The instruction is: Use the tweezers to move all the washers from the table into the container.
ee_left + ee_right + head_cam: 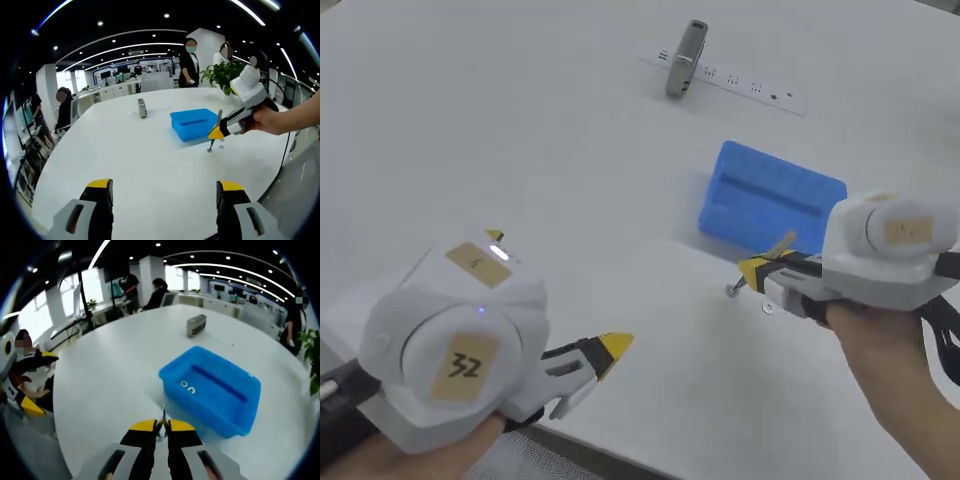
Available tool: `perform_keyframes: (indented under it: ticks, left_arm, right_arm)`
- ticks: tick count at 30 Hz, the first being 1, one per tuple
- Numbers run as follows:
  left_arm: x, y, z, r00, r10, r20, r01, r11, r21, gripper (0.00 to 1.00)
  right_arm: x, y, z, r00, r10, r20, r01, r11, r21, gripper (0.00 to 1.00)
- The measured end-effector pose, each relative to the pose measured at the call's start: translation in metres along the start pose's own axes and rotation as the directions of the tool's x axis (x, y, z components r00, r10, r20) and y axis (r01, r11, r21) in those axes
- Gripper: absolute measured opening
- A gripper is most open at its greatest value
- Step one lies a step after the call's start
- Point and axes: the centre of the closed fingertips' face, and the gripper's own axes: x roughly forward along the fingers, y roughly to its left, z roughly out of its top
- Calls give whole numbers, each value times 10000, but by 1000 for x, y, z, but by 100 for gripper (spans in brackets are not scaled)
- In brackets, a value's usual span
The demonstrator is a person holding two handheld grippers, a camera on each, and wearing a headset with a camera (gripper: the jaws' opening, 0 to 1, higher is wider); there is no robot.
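A blue container [772, 200] stands on the white table; in the right gripper view two washers [187, 385] lie inside it [220, 400]. My right gripper [757, 268] is shut on thin tweezers [778, 248] just in front of the container. The tweezers' tip meets a small washer [733, 290]; whether it is pinched I cannot tell. Another washer [768, 307] lies loose on the table beside it. My left gripper [555, 290] hovers open and holds nothing at the near left. In the left gripper view its jaws [164, 186] are spread wide, facing the container [192, 123] and the right gripper [220, 131].
A white power strip [735, 82] with a grey device [685, 58] on it lies at the far side of the table. The table's front edge runs just below the left gripper. Several people stand beyond the table [125, 150].
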Motion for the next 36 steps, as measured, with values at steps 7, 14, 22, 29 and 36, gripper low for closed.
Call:
perform_keyframes:
  ticks: [7,14,22,29,36]
  left_arm:
    - [0,0,0,10000,-1,-13,1,10000,16,86]
    - [0,0,0,10000,-11,2,11,10000,8,86]
    - [0,-1,0,10000,-53,7,53,10000,2,86]
    - [0,-1,1,10000,-69,19,69,10000,70,86]
    - [0,-2,1,9999,-89,48,89,9999,61,87]
  right_arm:
    - [2,1,-2,9998,-131,138,138,9985,-533,3]
    - [4,-7,-1,9995,-145,292,146,9999,-50,3]
    - [5,-8,0,9998,-186,61,187,9998,-100,3]
    - [-5,-13,8,9993,-241,298,236,9995,201,3]
    - [-23,-12,22,9970,-413,657,411,9991,41,3]
